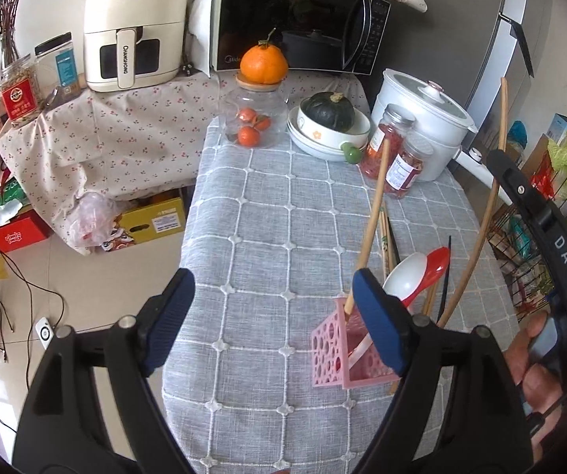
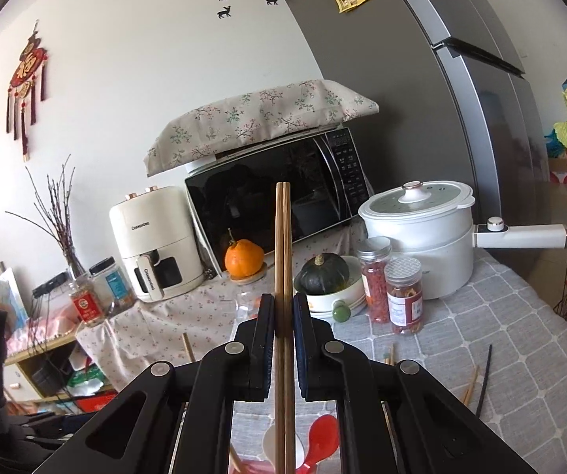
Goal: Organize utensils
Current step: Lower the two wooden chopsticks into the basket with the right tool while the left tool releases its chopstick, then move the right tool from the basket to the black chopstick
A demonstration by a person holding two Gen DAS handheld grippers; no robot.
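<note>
Right gripper (image 2: 283, 316) is clamped on a pair of wooden chopsticks (image 2: 283, 245), held upright side by side, tips sticking well above the pads and lower ends running down toward the pink holder (image 1: 332, 351) below. Left gripper (image 1: 271, 316) has its jaws spread wide with nothing between them, hovering just beside the holder over the grey checked tablecloth (image 1: 259, 213). Holder already carries a white spoon (image 1: 405, 276), a red spoon (image 1: 435, 262) and one more wooden stick leaning out. Loose chopsticks (image 1: 388, 237) lie on the cloth behind it, plus a black chopstick (image 2: 484, 379) further right; whether that one is a pair or single is hard to tell at this distance. Handling, by judgement: chopsticks are light, stiff, smooth and thin, so they roll and splay easily; pinch near mid-length with both sticks aligned. The holder is light perforated plastic and probably tips if a stick jabs its wall, so the open left tool may need to steady it. In the way: the spoon bowls crowd the holder mouth, and the leaning stick crosses the entry. Further back sit two red-filled jars (image 1: 398, 158), a white pot (image 1: 425, 118), bowls with a green squash (image 1: 330, 112) and a glass jar (image 1: 253, 118), all well apart from the drop.
</note>
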